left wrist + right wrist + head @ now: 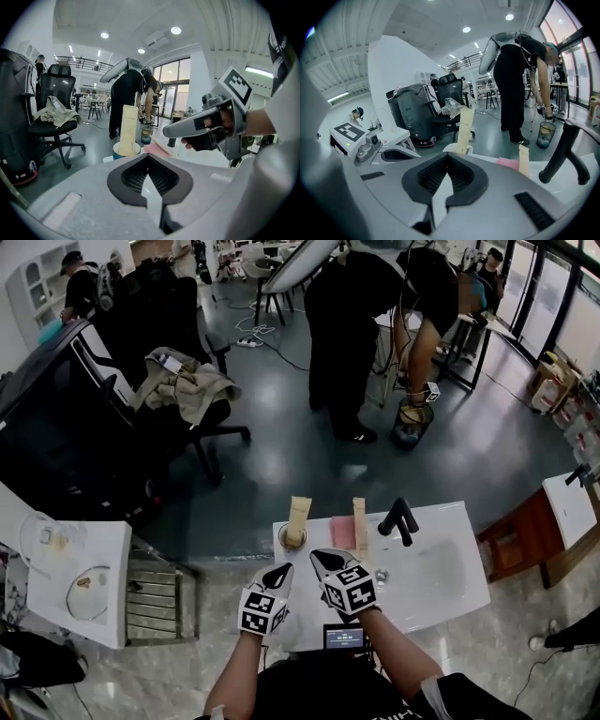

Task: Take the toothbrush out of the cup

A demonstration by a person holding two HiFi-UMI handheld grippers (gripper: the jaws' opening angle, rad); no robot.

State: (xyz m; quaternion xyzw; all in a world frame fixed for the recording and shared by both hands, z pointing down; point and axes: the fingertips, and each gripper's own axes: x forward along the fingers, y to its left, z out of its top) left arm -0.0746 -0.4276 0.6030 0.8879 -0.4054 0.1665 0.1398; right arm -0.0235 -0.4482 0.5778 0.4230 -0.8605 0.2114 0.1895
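Observation:
A round cup (292,539) stands near the far left edge of the white table (441,573). A toothbrush in a tall tan box (299,515) stands upright in it. The left gripper view shows the same cup (125,151) and box (129,125) straight ahead. A second tan box (360,522) lies beside a pink cloth (342,532). My left gripper (279,575) is shut and empty, just short of the cup. My right gripper (327,562) is also shut and empty, beside the cup and to its right. In the right gripper view the cup (457,149) is ahead, slightly to the left.
A black curved faucet-like handle (399,517) stands on the table right of the boxes. A small screen (343,637) sits at the near edge. A metal rack (159,601) and a white side table (80,563) are to the left. A person (356,324) bends over beyond.

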